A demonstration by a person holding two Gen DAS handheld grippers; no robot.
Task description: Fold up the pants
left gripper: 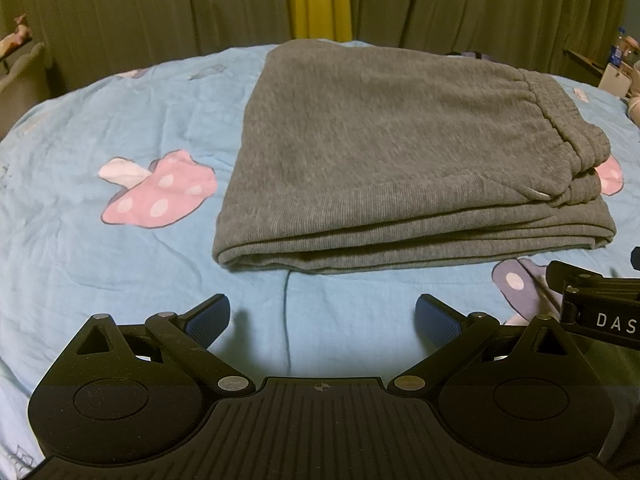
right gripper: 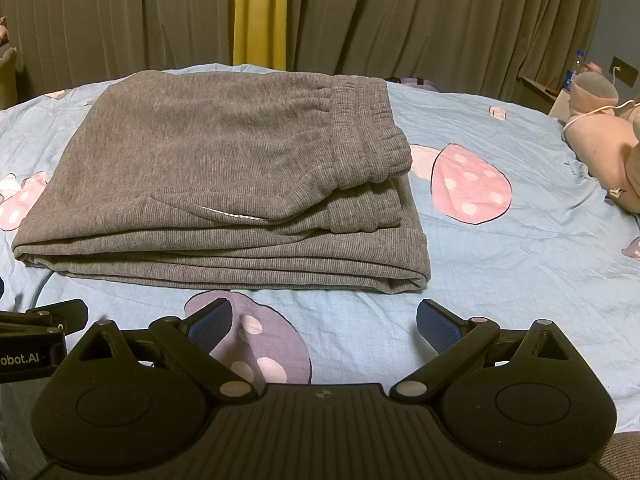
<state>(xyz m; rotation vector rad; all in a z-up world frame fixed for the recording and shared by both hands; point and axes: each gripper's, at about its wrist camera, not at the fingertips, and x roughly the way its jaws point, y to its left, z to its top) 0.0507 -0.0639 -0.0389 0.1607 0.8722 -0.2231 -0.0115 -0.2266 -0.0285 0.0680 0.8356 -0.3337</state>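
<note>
Grey ribbed pants (left gripper: 384,152) lie folded into a thick, roughly rectangular stack on a light blue bedsheet (left gripper: 80,248) printed with pink and purple mushrooms. The stack is the landmark for everything that follows.

The elastic waistband (right gripper: 360,132) runs along the stack's right side, gathered and puckered, on the top layer. The near edge shows several layers lying one on another, with a rounded fold at the left corner and another at the right corner. A thin white line of pocket trim (right gripper: 228,213) shows on the upper layer just behind the near edge.

The left gripper (left gripper: 322,318) hovers in front of the stack's near edge, its 2 blue-padded fingers spread wide and holding nothing, with a strip of bare sheet between them and the cloth. The right gripper (right gripper: 324,322) sits likewise in front of the near edge, fingers spread wide and empty, above a purple mushroom print (right gripper: 260,340). Neither touches the pants.

Open sheet lies to the left and right of the stack. A pale plush toy (right gripper: 600,148) rests well to the right. Grey curtains (right gripper: 400,20) with a yellow panel (right gripper: 260,12) hang behind the far edge.
</note>
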